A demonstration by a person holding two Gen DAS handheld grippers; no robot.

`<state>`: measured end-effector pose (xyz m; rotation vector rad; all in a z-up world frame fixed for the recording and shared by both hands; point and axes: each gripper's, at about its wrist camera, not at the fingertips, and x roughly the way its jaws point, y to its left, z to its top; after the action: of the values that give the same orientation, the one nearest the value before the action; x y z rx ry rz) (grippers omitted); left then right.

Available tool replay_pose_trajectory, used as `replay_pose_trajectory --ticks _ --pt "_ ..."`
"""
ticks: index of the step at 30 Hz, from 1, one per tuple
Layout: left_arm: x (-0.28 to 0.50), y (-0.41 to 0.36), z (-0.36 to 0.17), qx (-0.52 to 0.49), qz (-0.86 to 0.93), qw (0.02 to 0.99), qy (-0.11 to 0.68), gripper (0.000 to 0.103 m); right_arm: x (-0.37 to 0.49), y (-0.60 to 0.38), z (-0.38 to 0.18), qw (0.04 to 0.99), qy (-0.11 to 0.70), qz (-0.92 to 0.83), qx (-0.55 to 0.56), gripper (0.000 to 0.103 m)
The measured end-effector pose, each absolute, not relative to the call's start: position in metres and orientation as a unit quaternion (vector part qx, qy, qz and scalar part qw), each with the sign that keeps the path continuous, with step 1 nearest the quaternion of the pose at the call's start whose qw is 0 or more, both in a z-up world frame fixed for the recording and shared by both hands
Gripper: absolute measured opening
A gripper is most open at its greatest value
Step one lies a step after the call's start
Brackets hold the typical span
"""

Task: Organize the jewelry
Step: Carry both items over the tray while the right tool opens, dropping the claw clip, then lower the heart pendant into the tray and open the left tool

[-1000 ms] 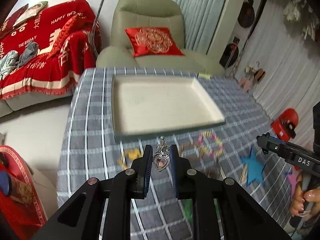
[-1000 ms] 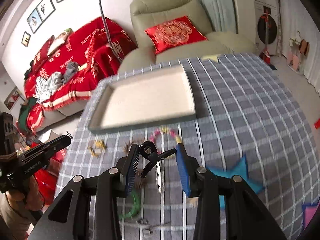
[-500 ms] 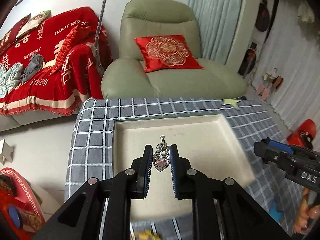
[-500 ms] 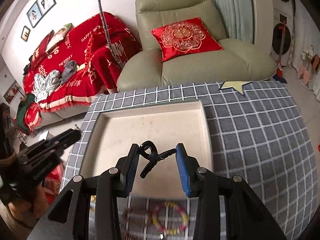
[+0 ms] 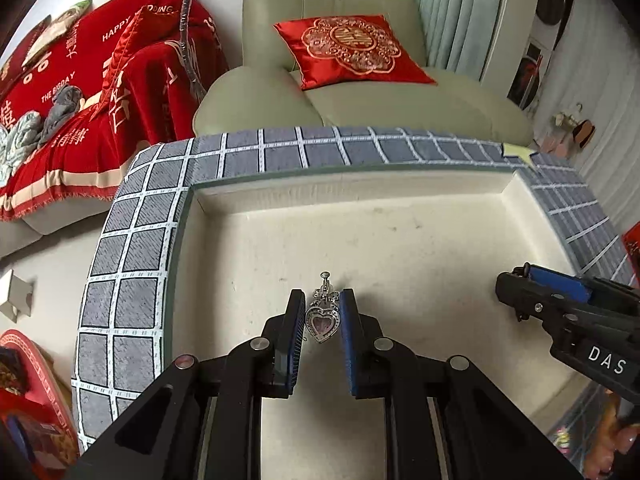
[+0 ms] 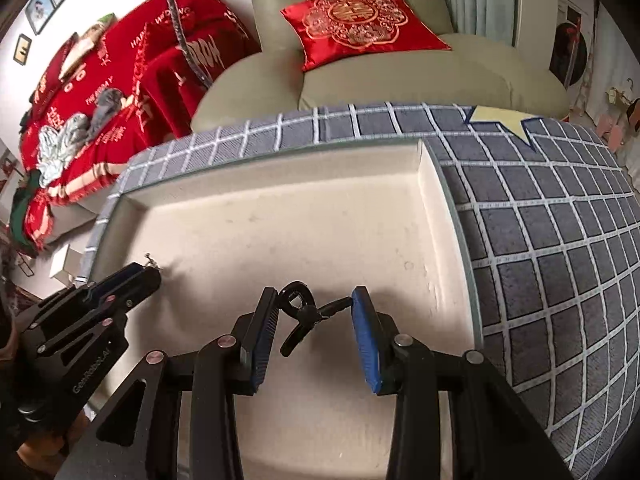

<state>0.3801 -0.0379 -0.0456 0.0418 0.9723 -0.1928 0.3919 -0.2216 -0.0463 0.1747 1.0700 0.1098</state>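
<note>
Pendant [image 5: 322, 322], silver heart with a pink stone, pinched upright between the blue pads of my left gripper [image 5: 322, 322], held over the near part of the cream tray [image 5: 400, 240]. Hair clip [image 6: 306, 314], black, clamped crosswise between the pads of my right gripper [image 6: 316, 316], over the same tray [image 6: 280, 232], right of the pendant. Each gripper shows at the edge of the other's view. Beyond: grey checked tablecloth [image 6: 560, 240] under the tray; a pale star patch [image 6: 500, 118] at its far right corner; green armchair [image 5: 360, 92] bearing a red cushion [image 5: 352, 50].
</note>
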Motion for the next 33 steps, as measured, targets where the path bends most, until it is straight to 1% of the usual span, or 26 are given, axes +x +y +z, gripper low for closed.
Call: replay_pose_trajectory --ticks 7,8,10,11,12,17,20,25,33 --pt "0.377 -0.045 -0.051 0.04 -0.082 0.883 0.461 0.034 0.388 -0.215 -0.048 0.859 0.506 0.049 0.062 0.042" --pt "0.377 -0.046 -0.05 0.041 -0.081 0.883 0.461 0.034 0.388 -0.214 -0.048 0.858 0.507 0.05 0.061 0.044" --pt "0.376 -0.047 -0.05 0.045 -0.078 0.883 0.46 0.034 0.388 -0.213 -0.047 0.857 0.509 0.052 0.064 0.054" --pt "0.375 -0.047 -0.05 0.046 -0.075 0.884 0.46 0.034 0.388 -0.214 -0.045 0.857 0.507 0.054 0.072 0.061" --pt "0.375 -0.048 -0.05 0.046 -0.074 0.884 0.46 0.034 0.387 -0.214 -0.044 0.858 0.504 0.056 0.078 0.064" --pt "0.373 -0.046 -0.047 0.044 -0.072 0.885 0.457 0.034 0.378 -0.226 -0.026 0.862 0.488 0.062 0.122 0.065" --pt "0.373 -0.045 -0.047 0.04 -0.074 0.885 0.459 0.035 0.364 -0.23 -0.01 0.866 0.478 0.062 0.13 0.068" --pt "0.373 -0.045 -0.047 0.04 -0.076 0.883 0.461 0.035 0.333 -0.236 0.01 0.874 0.461 0.064 0.139 0.068" --pt "0.372 -0.042 -0.033 0.026 -0.086 0.89 0.448 0.035 0.294 -0.25 0.024 0.875 0.448 0.061 0.172 0.068"
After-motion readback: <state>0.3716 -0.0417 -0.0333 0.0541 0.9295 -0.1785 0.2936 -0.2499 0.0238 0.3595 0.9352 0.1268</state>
